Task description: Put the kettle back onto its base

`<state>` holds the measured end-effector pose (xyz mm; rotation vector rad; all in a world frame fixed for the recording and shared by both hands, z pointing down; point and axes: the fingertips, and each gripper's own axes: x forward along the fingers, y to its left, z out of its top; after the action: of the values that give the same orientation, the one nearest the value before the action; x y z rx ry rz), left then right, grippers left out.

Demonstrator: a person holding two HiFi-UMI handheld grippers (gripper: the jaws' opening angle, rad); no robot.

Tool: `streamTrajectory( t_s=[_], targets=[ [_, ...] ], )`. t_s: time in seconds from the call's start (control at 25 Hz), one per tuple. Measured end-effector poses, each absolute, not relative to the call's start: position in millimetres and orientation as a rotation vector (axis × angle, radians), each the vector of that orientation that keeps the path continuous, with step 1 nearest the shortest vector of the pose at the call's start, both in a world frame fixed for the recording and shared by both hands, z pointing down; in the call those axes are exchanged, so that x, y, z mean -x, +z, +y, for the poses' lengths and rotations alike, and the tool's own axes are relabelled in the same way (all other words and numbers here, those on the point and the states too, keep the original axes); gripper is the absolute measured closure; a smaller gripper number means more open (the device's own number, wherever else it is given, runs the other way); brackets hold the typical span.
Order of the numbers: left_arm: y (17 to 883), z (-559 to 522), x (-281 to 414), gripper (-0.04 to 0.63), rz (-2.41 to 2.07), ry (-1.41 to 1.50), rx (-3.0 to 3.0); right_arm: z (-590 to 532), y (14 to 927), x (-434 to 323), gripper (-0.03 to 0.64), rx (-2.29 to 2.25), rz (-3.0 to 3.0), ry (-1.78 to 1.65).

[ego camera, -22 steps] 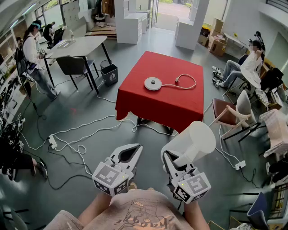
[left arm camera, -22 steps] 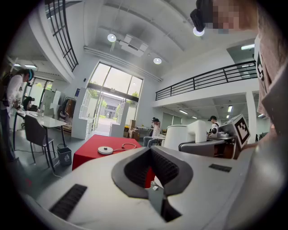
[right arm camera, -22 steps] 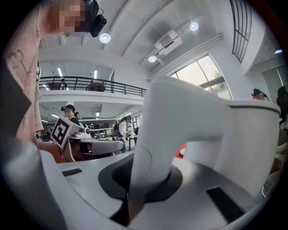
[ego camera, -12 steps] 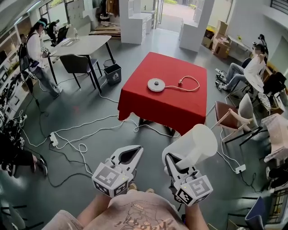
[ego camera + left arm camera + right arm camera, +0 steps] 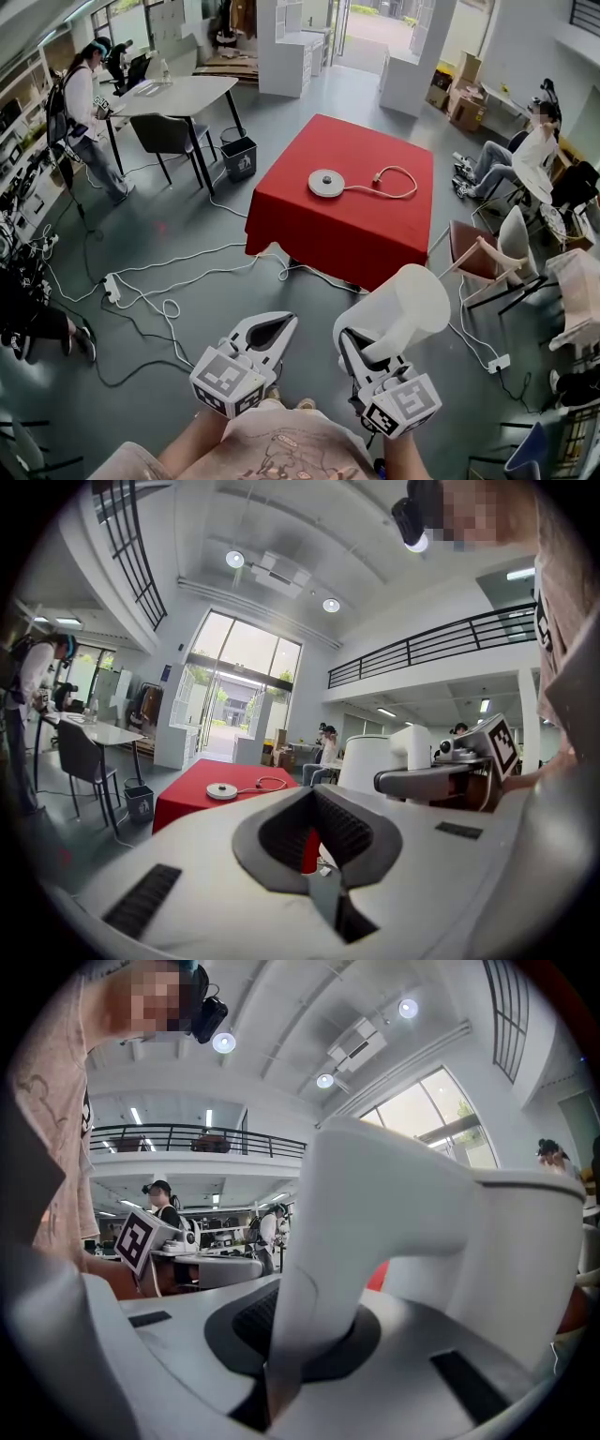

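My right gripper (image 5: 361, 349) is shut on the handle of a white kettle (image 5: 405, 305), carried in the air low in the head view. In the right gripper view the kettle's handle (image 5: 323, 1269) runs between the jaws and its body (image 5: 525, 1260) fills the right side. The round white base (image 5: 326, 183) with its looped cord (image 5: 389, 183) lies on a red-clothed table (image 5: 347, 225), well ahead of both grippers. My left gripper (image 5: 267, 330) has its tips together with nothing between them. The base (image 5: 222, 791) shows small beyond the left jaws.
White cables (image 5: 169, 281) and a power strip (image 5: 110, 293) trail over the grey floor between me and the table. Chairs (image 5: 483, 253) stand right of the table, where a seated person (image 5: 525, 155) is. A white table (image 5: 173, 94), a bin (image 5: 239, 155) and a standing person (image 5: 84, 112) are at the left.
The red table and base have slid slightly right and down in the head view, and appear a little closer. Both grippers keep their places, the kettle still held.
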<state>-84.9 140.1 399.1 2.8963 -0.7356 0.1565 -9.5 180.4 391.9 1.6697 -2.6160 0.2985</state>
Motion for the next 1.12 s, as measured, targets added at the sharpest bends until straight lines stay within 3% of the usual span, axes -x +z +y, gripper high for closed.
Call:
streamTrajectory(
  t_s=[1.12],
  targets=[
    [404.7,94.5,72.9,0.607,-0.801,0.121,-2.887,132.7,393.7,-3.6,0.571,-1.597,-2.655,0.260]
  ],
)
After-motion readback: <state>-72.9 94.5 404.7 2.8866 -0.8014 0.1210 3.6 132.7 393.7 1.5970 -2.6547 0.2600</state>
